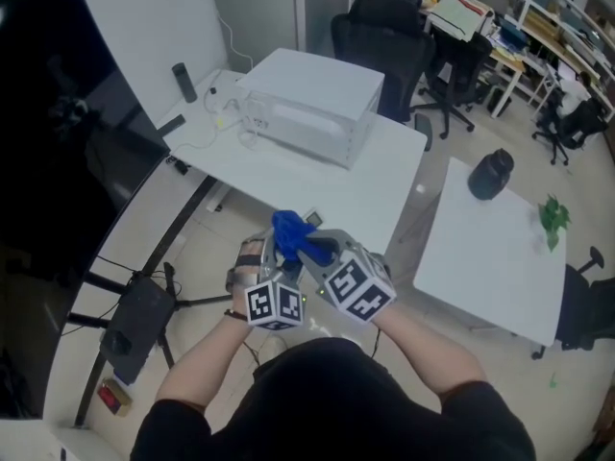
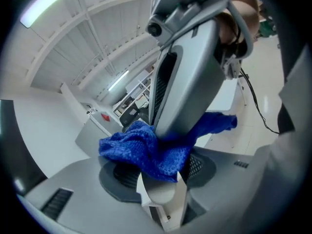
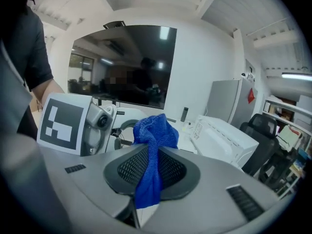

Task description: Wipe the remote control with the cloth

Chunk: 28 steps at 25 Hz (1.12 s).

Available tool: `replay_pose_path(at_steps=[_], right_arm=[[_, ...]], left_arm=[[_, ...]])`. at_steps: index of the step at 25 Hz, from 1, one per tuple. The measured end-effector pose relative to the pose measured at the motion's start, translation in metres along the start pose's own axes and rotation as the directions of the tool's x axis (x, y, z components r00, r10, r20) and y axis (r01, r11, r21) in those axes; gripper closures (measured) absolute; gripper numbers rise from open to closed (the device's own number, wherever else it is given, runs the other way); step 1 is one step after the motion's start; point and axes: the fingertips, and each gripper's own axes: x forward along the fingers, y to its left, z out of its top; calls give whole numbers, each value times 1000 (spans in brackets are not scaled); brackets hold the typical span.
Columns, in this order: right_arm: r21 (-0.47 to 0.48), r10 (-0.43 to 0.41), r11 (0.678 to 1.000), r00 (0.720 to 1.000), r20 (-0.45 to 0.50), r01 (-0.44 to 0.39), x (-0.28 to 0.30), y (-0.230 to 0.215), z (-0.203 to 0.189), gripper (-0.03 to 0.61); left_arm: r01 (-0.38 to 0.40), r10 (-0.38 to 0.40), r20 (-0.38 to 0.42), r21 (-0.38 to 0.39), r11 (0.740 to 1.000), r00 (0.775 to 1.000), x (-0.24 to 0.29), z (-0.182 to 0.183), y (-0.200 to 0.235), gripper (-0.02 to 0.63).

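In the head view both grippers are held close together in front of the person's body, above the floor near the white table's edge. My right gripper [image 1: 312,250] [image 3: 151,172] is shut on a blue cloth [image 1: 291,234] [image 3: 155,135], which bunches beyond its jaws and hangs between the pads. My left gripper [image 1: 269,257] [image 2: 158,182] is shut on a white remote control [image 2: 162,195], seen end-on between its jaws. The cloth [image 2: 141,150] lies over the remote's far part and hides it. The right gripper's grey finger [image 2: 187,77] presses down onto the cloth there.
A white table [image 1: 384,195] carries a white box-shaped appliance [image 1: 309,113] and a dark cylinder [image 1: 184,82]. A second white table [image 1: 490,267] holds a black object [image 1: 491,174] and a green plant [image 1: 554,217]. Office chairs [image 1: 384,41] stand behind. A large dark screen [image 1: 48,161] is at left, a stand [image 1: 135,317] below it.
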Motion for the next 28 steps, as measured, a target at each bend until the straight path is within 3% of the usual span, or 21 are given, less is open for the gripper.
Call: replay_pose_path(at_steps=[9, 14, 19, 28], right_arm=[[69, -180, 981, 984, 8, 179, -12, -47, 0, 521], [25, -105, 994, 993, 61, 104, -13, -6, 29, 520], [-49, -30, 998, 999, 27, 32, 1, 31, 30, 520], [-37, -167, 985, 986, -7, 167, -6, -5, 15, 520]], left_arm=[[19, -19, 50, 7, 1000, 999, -19, -7, 6, 407], [21, -21, 45, -3, 1000, 999, -14, -13, 9, 407], [18, -18, 65, -3, 1000, 998, -18, -6, 9, 407], [16, -17, 112, 12, 1000, 994, -37, 1, 3, 407]])
